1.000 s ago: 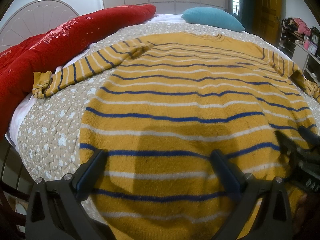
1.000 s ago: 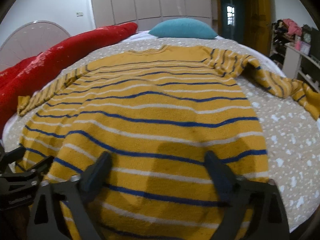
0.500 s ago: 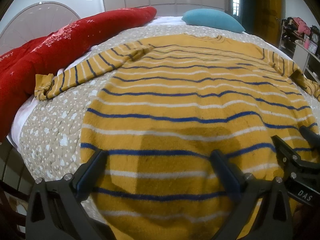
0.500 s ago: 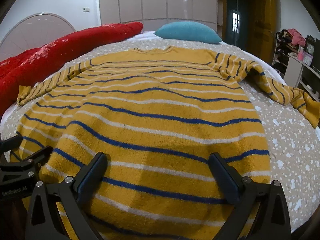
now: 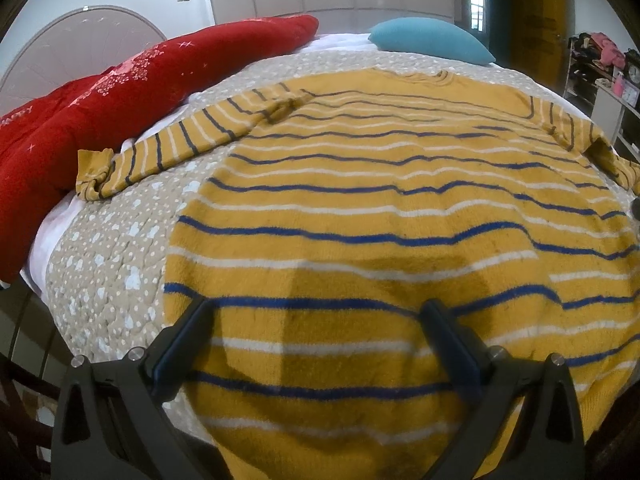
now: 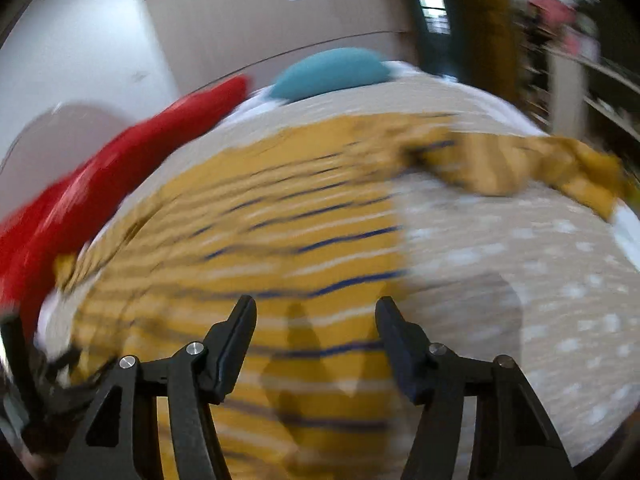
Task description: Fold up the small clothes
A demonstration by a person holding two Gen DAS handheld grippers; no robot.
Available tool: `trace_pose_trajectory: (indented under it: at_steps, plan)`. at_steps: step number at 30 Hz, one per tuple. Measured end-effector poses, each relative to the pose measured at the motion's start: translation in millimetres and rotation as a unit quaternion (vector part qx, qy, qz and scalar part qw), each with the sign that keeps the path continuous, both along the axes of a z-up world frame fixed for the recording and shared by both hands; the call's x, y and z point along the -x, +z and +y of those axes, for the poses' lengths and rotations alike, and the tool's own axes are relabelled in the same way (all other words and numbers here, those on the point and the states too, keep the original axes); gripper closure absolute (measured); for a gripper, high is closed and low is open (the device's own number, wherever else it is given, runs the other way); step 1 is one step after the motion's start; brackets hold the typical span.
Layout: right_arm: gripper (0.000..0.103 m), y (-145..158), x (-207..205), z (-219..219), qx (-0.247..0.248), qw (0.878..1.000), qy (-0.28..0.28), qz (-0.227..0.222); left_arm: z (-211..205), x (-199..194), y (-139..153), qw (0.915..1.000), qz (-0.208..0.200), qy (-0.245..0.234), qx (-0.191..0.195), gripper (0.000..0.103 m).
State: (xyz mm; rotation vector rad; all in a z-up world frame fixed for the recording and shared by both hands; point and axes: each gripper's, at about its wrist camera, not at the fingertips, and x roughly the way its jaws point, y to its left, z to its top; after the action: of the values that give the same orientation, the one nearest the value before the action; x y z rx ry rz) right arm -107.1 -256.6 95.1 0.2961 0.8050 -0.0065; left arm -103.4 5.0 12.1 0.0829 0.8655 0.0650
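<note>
Two claws hover over a mustard-yellow knitted sweater [image 5: 380, 208] that lies flat on the bed, its fuzzy fabric crossed by thin blue and white stripes. The sweater's long axis runs from the hem at the near edge of the bed to the ribbed neckline toward the far edge, where a teal pillow [image 5: 430, 42] rests. One striped sleeve [image 5: 168, 152] stretches out toward the left edge, its cuff bunched against a red quilted blanket [image 5: 120, 96]. The beige bedspread [image 5: 116, 256], stitched in a puffy pattern with white dots, shows beside the sweater. The left claw [image 5: 316, 332] has its fingers wide apart above the hem, holding nothing. The right claw [image 6: 316, 328], in a motion-blurred view, also has its fingers apart, above the sweater's right side edge.
</note>
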Motion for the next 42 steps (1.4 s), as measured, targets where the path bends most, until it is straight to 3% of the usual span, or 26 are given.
trace_pose_trajectory:
  at_steps: [2,5,7,9,14,16,18,19,21,24,26,29,32,36,42]
  plan:
    - [0.037,-4,-3,-56,-0.038,0.997,-0.064,0.011,1,1,1,0.9999,0.007,-0.003,0.006,0.0]
    - [0.037,-17,-7,-133,-0.106,0.984,-0.14,0.019,8,1,11,0.9981,0.021,-0.017,0.056,0.0]
    - [0.041,-27,-12,-178,-0.163,0.972,-0.167,0.012,13,6,24,0.9948,0.006,-0.027,0.098,0.0]
    - [0.041,-31,-20,-205,-0.209,0.961,-0.18,0.004,13,10,35,0.9942,-0.014,-0.034,0.101,0.0]
    - [0.04,-32,-59,-232,-0.231,0.95,-0.208,0.008,4,11,49,0.9933,-0.038,-0.057,0.093,0.0]
    - [0.041,-33,-78,-248,-0.249,0.941,-0.229,0.007,1,10,48,0.9934,-0.034,-0.063,0.089,0.0]
    - [0.067,-32,-91,-263,-0.258,0.933,-0.25,0.007,0,8,46,0.9936,-0.028,-0.068,0.086,0.0]
    - [0.089,-30,-96,-269,-0.256,0.93,-0.262,0.012,0,9,45,0.9937,-0.027,-0.068,0.085,0.0]
    - [0.089,-22,-97,-287,-0.259,0.926,-0.276,0.0,2,11,46,0.9935,-0.029,-0.067,0.087,0.0]
    - [0.089,5,-79,-304,-0.184,0.928,-0.323,-0.02,7,13,46,0.9932,-0.032,-0.064,0.092,0.0]
    - [0.081,12,-76,-320,-0.162,0.928,-0.336,-0.011,8,11,45,0.9926,-0.03,-0.064,0.099,0.0]
    - [0.079,8,-55,-348,-0.182,0.915,-0.361,0.0,9,12,43,0.9919,-0.028,-0.067,0.104,0.0]
    - [0.059,9,-15,-367,-0.212,0.902,-0.376,-0.019,9,12,42,0.9916,-0.028,-0.07,0.105,0.0]
    - [0.059,-2,19,-371,-0.293,0.888,-0.353,-0.033,9,11,40,0.9913,-0.024,-0.07,0.11,0.0]
    - [0.042,-22,14,-350,-0.307,0.896,-0.32,-0.013,3,15,42,0.9906,-0.025,-0.08,0.108,0.0]
